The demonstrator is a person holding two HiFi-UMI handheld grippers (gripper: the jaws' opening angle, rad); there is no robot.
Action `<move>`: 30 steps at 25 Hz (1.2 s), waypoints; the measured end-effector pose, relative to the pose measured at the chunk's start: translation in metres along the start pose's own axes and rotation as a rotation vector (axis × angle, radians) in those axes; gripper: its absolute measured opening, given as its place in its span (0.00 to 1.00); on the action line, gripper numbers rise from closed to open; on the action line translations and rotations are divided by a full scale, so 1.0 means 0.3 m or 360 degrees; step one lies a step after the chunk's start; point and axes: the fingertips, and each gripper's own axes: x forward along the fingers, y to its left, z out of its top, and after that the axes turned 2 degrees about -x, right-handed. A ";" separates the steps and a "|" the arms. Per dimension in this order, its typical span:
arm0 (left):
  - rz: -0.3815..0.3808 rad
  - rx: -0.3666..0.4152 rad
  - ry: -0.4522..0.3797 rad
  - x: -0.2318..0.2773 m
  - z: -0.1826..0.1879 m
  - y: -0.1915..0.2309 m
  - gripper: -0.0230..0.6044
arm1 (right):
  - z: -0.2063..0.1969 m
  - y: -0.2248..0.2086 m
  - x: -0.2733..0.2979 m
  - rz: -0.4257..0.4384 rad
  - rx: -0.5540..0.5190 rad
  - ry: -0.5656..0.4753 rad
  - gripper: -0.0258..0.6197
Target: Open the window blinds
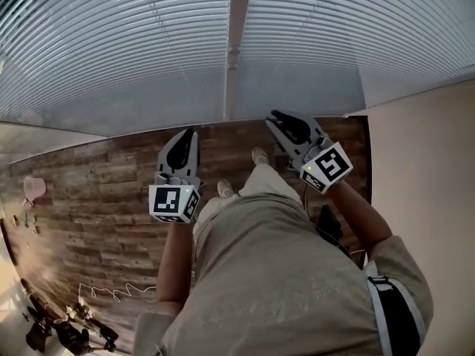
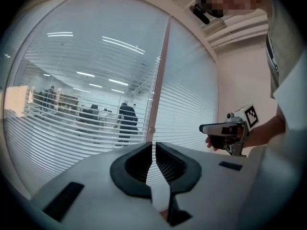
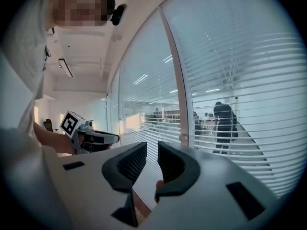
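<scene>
White slatted blinds (image 1: 133,43) are hanging lowered across the glass wall, just beyond a person who is holding the left gripper (image 1: 191,134) and right gripper (image 1: 276,117) out toward them. Both sets of jaws are sitting together, gripping nothing. The thin slats are likely light and easily bent, so a cord or wand — none is showing clearly — is looking like a safer hold than the slats themselves.

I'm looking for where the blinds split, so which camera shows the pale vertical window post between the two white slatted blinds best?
The left gripper view: the pale vertical window post runs nearly full height, fairly straight. The right gripper view shows it more curved. The head view sees it foreshortened from above.
</scene>
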 end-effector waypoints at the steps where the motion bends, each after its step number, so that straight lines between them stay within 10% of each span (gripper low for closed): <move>1: -0.0014 -0.0004 0.0013 -0.020 -0.012 -0.005 0.08 | 0.000 0.023 -0.022 -0.0020 0.0001 0.0000 0.15; 19: -0.0330 -0.0119 0.0142 -0.168 -0.084 -0.265 0.08 | -0.013 0.222 -0.270 -0.0228 -0.0071 0.0110 0.15; 30: -0.1208 -0.0964 -0.0151 -0.243 0.087 -0.505 0.49 | 0.066 0.405 -0.060 0.0275 0.0441 0.0000 0.30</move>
